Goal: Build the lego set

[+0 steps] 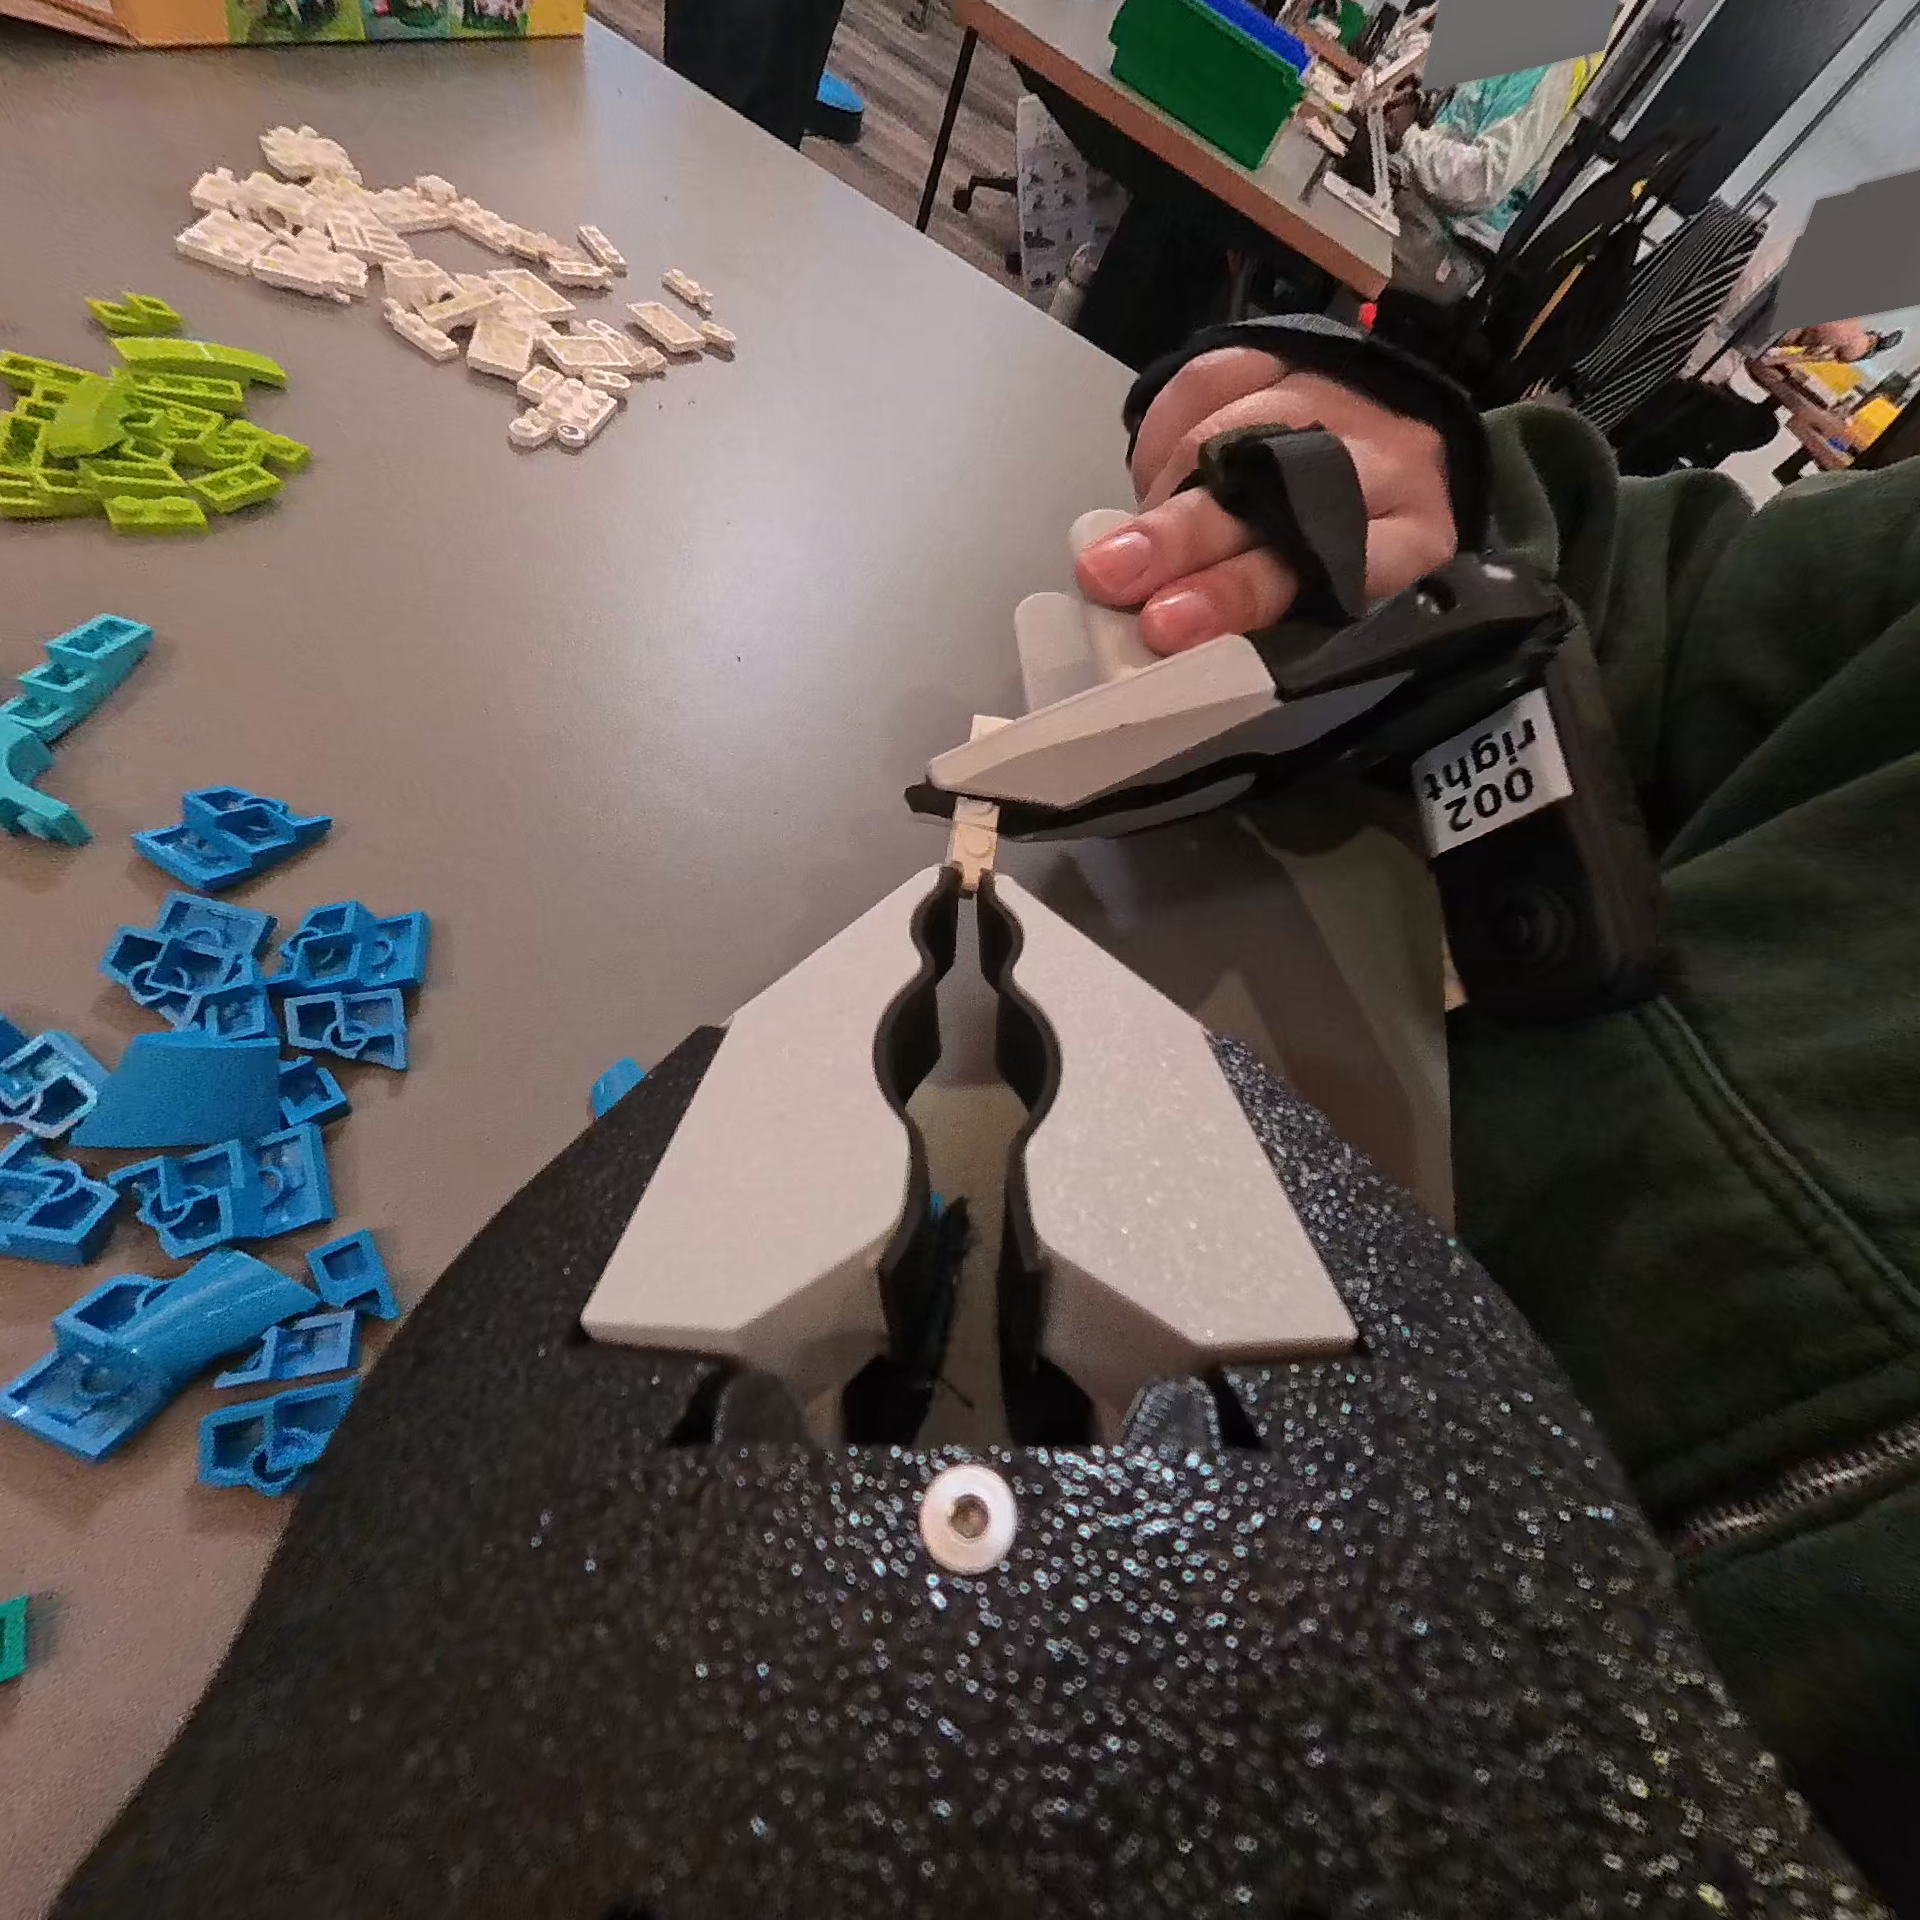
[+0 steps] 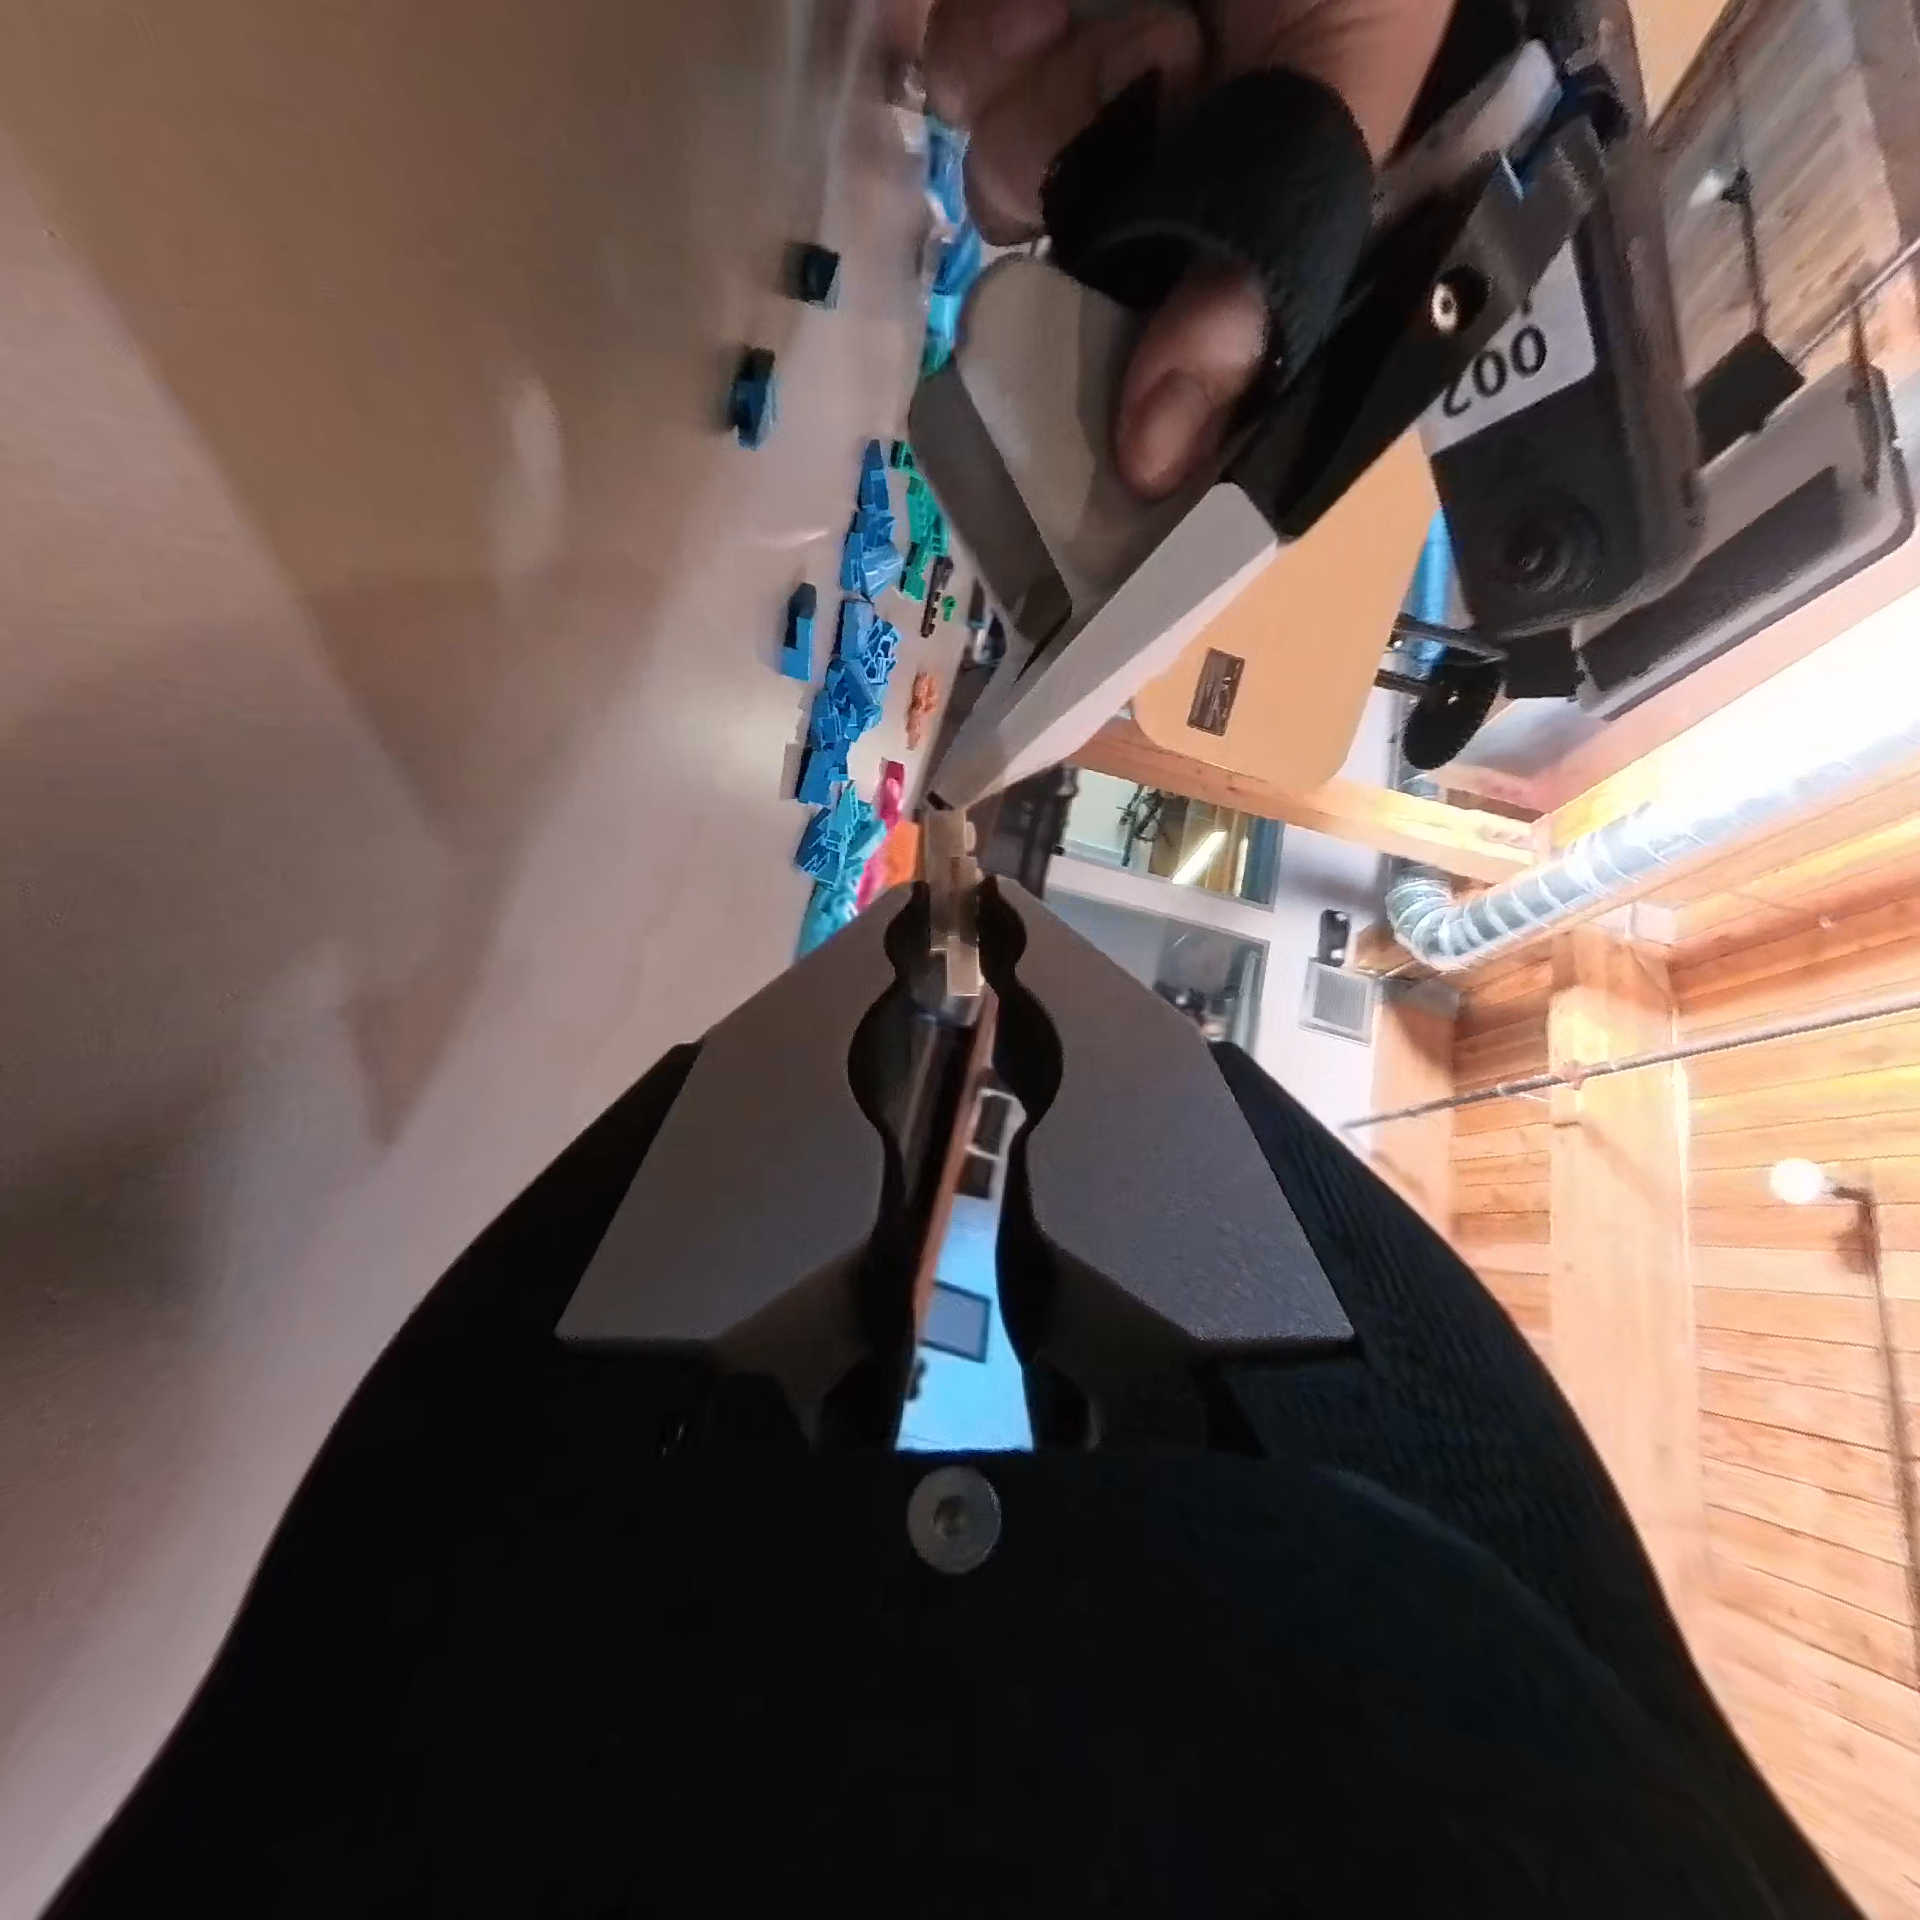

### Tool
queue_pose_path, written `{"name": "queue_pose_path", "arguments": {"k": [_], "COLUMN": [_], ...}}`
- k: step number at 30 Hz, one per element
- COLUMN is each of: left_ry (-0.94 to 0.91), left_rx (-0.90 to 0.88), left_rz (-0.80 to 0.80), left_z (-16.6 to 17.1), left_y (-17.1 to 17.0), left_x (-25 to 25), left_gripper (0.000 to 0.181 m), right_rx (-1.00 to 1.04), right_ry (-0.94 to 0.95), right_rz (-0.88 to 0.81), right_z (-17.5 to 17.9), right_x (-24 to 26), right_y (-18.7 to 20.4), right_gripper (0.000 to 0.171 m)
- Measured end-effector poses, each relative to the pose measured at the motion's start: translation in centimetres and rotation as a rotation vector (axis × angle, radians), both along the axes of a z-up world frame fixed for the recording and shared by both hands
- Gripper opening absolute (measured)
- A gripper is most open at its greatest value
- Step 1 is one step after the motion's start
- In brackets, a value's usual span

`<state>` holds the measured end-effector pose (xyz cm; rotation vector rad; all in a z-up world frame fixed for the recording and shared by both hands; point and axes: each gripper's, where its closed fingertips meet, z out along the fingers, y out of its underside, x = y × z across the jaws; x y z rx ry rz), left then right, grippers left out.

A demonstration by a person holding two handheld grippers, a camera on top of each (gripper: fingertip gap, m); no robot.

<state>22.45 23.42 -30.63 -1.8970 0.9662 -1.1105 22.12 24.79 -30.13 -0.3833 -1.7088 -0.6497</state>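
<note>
The grey surface point(image 1: 644, 644) carries sorted heaps well apart from the tools: blue pieces point(image 1: 208, 1091) nearest the left tool, lime pieces point(image 1: 135, 436) beyond, white pieces point(image 1: 436, 281) farthest. Off its edge, both tools meet in the air in front of the person's green jacket point(image 1: 1662, 1039).

The left tool point(image 1: 968, 881) is nearly closed, pinching the lower end of a small white piece point(image 1: 975, 844) at its very tips. The piece's long axis runs straight out from those tips toward the right tool point(image 1: 951, 800), which crosses it from the right, its jaws closed down on the upper end. I judge the two ends are being pressed together or handed over; which one I cannot tell.
</note>
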Motion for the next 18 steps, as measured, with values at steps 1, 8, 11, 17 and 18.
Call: {"name": "queue_pose_path", "arguments": {"k": [1, 8, 11, 17, 18], "left_ry": [0.0, 0.173, 0.349, 0.381, 0.396], "left_rx": [0.021, 0.586, 0.763, 0.898, 0.9], "left_rz": [0.004, 0.033, 0.026, -0.003, -0.012], "left_z": [0.1, 1.9, 0.6, 0.8, 0.5], "left_y": [0.1, 0.6, 1.0, 0.7, 0.7], "left_x": [0.0, 0.4, 0.3, 0.8, 0.8], "left_gripper": [0.0, 0.033, 0.023, 0.012, 0.012], "right_rx": [-0.035, -0.37, -0.484, -0.633, -0.657], "right_ry": [0.015, 0.081, 0.112, 0.147, 0.153], "right_rz": [-0.003, -0.076, -0.08, -0.078, -0.077], "right_z": [0.0, -1.1, -1.1, -1.0, -1.0], "right_x": [0.0, 0.4, 0.5, 0.5, 0.5], "right_y": [0.1, 0.8, 0.7, 0.2, 0.1], "right_gripper": [0.006, 0.008, 0.008, 0.008, 0.008]}}
